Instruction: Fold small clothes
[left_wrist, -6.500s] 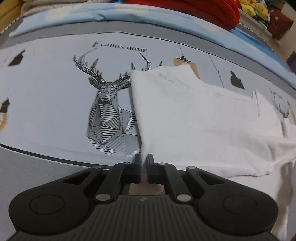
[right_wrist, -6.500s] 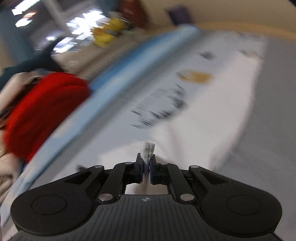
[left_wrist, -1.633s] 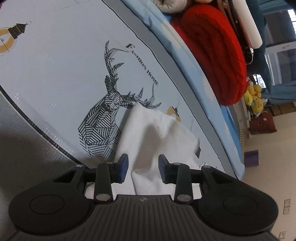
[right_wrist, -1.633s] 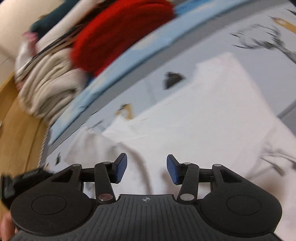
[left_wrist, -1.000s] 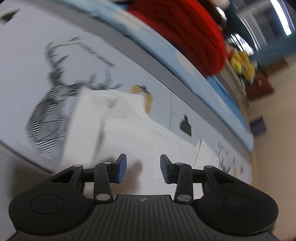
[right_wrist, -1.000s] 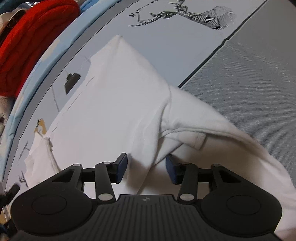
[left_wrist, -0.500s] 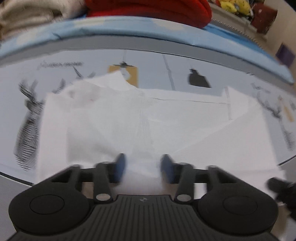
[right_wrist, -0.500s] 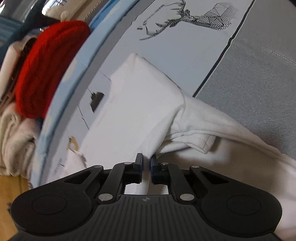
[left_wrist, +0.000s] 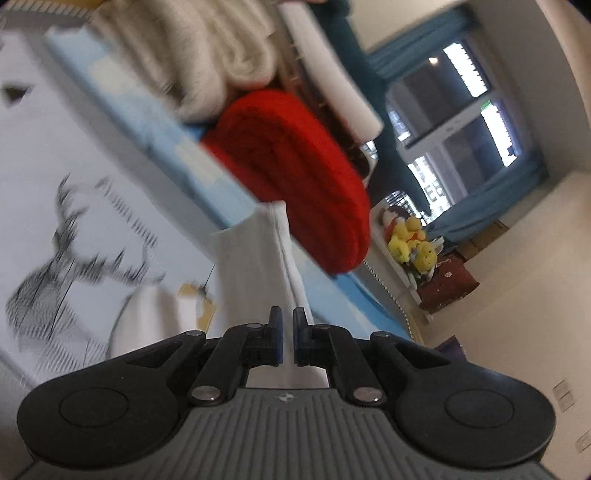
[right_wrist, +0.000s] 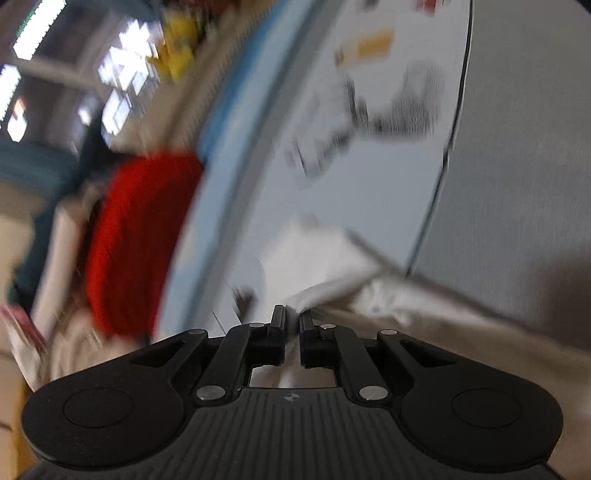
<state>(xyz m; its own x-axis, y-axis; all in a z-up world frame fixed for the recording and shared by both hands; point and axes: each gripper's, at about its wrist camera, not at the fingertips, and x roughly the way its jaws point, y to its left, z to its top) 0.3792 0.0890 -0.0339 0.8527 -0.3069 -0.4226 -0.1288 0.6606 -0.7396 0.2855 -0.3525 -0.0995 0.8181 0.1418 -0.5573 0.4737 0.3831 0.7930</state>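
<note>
A white garment (left_wrist: 255, 266) rises from the deer-print bed sheet (left_wrist: 74, 221) in a taut upright fold. My left gripper (left_wrist: 287, 317) has its jaws closing tight on that fold, the pads pressing the cloth. In the blurred right wrist view, my right gripper (right_wrist: 292, 314) is shut on another edge of the white garment (right_wrist: 317, 254), which bunches just past the fingertips and trails off to the right. The rest of the garment lies below both grippers, mostly hidden.
A red knitted item (left_wrist: 295, 177) and a cream blanket (left_wrist: 207, 55) are piled along the bed's far side. Beyond them are yellow plush toys (left_wrist: 410, 243) and a window (left_wrist: 461, 110). Grey bedding (right_wrist: 517, 184) lies to the right.
Both grippers went from open over the flat garment to shut on its cloth. They have lifted and tilted, and the cloth now stands up off the sheet.
</note>
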